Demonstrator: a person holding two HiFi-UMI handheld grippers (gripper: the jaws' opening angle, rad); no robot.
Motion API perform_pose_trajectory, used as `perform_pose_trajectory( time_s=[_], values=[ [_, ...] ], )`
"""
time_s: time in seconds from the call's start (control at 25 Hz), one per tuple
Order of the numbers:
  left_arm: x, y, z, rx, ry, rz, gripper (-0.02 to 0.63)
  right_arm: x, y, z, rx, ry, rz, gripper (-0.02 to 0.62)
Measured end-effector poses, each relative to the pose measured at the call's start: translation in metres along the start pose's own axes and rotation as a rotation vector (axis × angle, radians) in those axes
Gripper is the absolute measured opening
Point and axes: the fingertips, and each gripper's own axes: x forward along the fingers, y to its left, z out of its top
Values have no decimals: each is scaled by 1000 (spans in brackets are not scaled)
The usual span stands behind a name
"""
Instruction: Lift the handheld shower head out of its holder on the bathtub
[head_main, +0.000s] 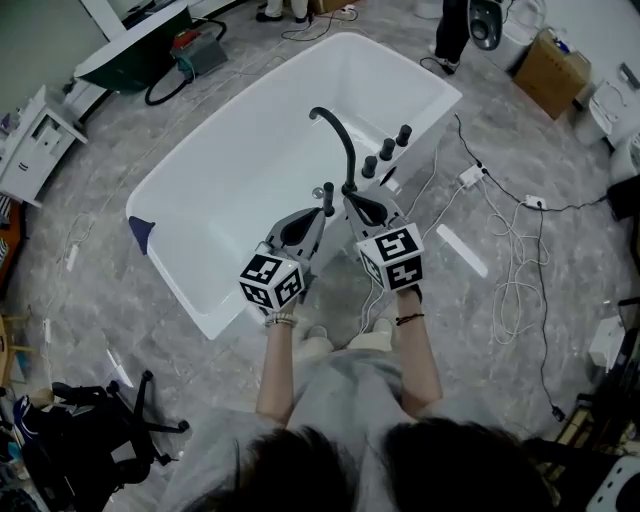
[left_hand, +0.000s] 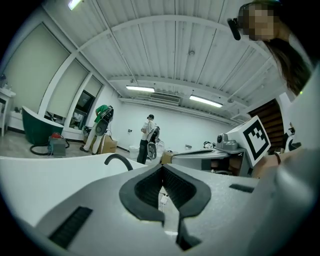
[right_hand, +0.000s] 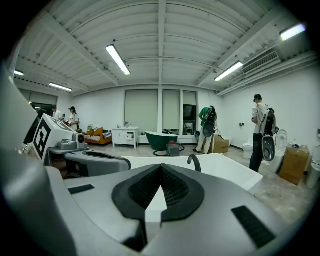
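Observation:
A white bathtub (head_main: 232, 170) lies slantwise ahead of me. On its near right rim stand a black arched spout (head_main: 341, 137), three black knobs (head_main: 386, 149) and the slim black handheld shower head (head_main: 328, 197), upright in its holder. My left gripper (head_main: 321, 214) hovers just short of the shower head, jaws shut and empty. My right gripper (head_main: 351, 205) sits beside it to the right, at the foot of the spout, also shut on nothing. In the left gripper view the closed tips (left_hand: 161, 168) point level past the spout (left_hand: 118, 160). The right gripper view shows its shut tips (right_hand: 161, 168) and the spout (right_hand: 194, 161).
White cables and a power strip (head_main: 470, 177) trail over the grey floor right of the tub. A cardboard box (head_main: 552, 70) stands at the far right and a green tub (head_main: 130, 50) at the far left. A person (left_hand: 148, 137) stands in the background. A black stand (head_main: 100, 430) lies at my near left.

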Motion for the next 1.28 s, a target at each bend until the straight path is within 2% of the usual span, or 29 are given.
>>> perform_pose_trajectory(
  time_s=[0.4, 0.64, 1.0, 1.28],
  values=[
    [24, -4, -21, -43, -40, 189, 5, 6, -28, -27, -7, 13, 180, 1],
    [31, -1, -34, -72, -53, 270, 5, 23, -32, -47, -4, 41, 272, 1],
    [38, 28, -75, -129, -14, 277, 5, 73, -20, -95, 43, 94, 322, 2],
    [48, 60, -122, -165, 18, 270, 5, 111, -24, -142, 51, 132, 316, 9]
  ],
)
